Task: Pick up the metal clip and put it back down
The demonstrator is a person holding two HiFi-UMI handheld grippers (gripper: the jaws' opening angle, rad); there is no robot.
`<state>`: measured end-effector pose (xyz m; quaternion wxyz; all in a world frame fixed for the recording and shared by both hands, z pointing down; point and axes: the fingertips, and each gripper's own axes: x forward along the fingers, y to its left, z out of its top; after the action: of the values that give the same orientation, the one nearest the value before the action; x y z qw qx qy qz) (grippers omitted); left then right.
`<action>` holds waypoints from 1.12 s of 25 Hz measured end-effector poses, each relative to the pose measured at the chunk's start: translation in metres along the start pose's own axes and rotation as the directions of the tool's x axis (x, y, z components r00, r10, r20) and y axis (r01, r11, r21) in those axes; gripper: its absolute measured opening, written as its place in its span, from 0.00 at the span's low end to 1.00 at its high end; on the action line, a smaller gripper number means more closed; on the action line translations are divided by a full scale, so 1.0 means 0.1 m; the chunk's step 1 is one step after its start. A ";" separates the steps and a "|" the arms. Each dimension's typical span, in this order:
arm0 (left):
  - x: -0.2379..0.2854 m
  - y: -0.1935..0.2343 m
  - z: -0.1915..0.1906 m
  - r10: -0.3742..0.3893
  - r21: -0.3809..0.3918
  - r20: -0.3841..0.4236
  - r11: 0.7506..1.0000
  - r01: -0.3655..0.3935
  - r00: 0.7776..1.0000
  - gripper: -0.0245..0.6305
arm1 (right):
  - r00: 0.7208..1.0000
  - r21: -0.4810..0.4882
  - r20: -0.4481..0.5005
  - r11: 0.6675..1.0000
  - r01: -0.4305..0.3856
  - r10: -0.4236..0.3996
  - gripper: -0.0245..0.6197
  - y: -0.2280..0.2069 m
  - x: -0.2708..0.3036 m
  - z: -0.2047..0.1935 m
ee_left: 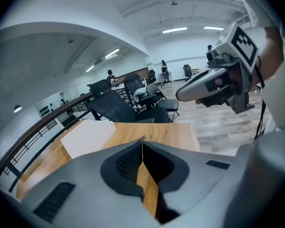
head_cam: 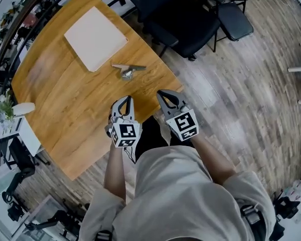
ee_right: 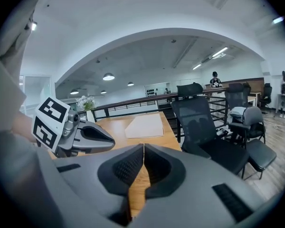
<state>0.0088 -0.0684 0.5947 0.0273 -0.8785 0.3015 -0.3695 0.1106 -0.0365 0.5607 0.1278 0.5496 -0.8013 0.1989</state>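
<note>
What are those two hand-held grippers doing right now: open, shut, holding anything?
Left hand-held gripper: closed, holding nothing.
Right hand-held gripper: closed, holding nothing.

On the table [head_cam: 65, 119], the metal clip [head_cam: 128, 70] lies just beside the flat board [head_cam: 95, 38], on its near right side. The left gripper [head_cam: 124, 101] and right gripper [head_cam: 163, 94] are side by side over the near edge. Chairs [head_cam: 185, 19] stand behind the table, and probably a plant [head_cam: 4, 107] at its left.
</note>
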 end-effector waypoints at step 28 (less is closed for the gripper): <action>0.93 0.42 -0.44 -0.078 0.448 -0.114 0.885 0.122 0.990 0.08 | 0.977 0.137 -0.070 0.968 0.210 -0.202 0.08 -0.01 0.42 -0.38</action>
<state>0.0090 -0.1464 0.6740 0.1987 -0.8440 0.1620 -0.4711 0.0958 -0.0546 0.6121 0.1300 0.6318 -0.7197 0.2567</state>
